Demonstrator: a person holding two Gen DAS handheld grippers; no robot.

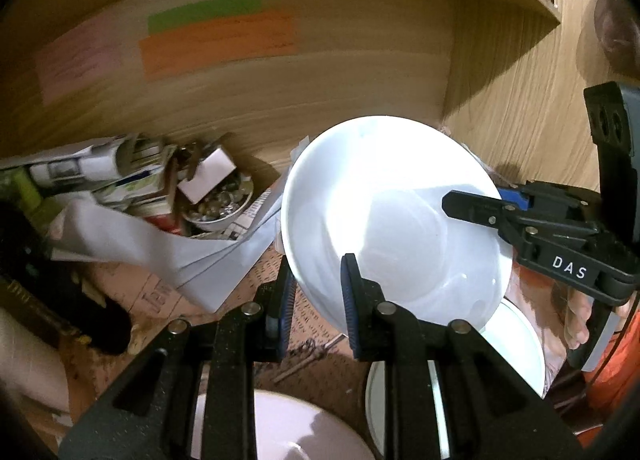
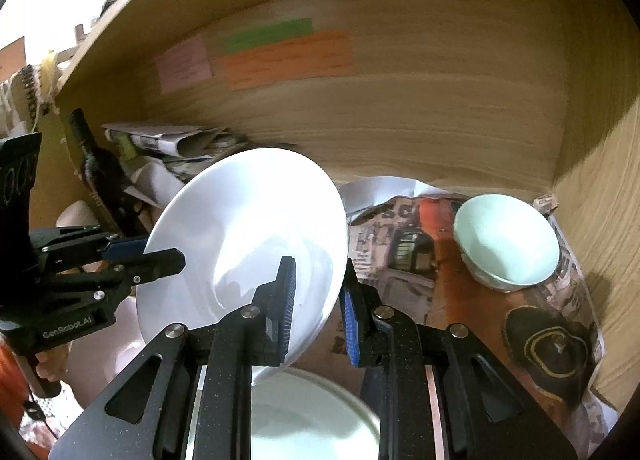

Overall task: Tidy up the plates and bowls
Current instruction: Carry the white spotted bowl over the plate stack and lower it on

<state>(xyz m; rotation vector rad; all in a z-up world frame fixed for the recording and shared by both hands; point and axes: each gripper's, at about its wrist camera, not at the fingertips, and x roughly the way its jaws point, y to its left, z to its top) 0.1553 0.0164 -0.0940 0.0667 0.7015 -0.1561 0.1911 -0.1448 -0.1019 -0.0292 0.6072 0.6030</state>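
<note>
A white shallow plate [image 1: 384,196] is held tilted in the air in front of a wooden shelf bay. My left gripper [image 1: 318,280] is shut on its lower left rim, one blue-padded finger on each face. My right gripper [image 1: 476,202] clamps the opposite rim, with a person's hand [image 1: 576,320] behind it. In the right wrist view the same plate [image 2: 240,228] stands between the right gripper [image 2: 318,284], shut on its lower right rim, and the left gripper [image 2: 160,254] at the left edge.
A mint green bowl [image 2: 506,240] sits on the newspaper liner [image 2: 404,252] at the right back. More plates lie below: a pinkish one [image 1: 280,420] and white ones [image 1: 516,344], [image 2: 312,412]. Papers and a small filled bowl [image 1: 220,208] crowd the left. Coloured notes [image 1: 216,40] hang on the back wall.
</note>
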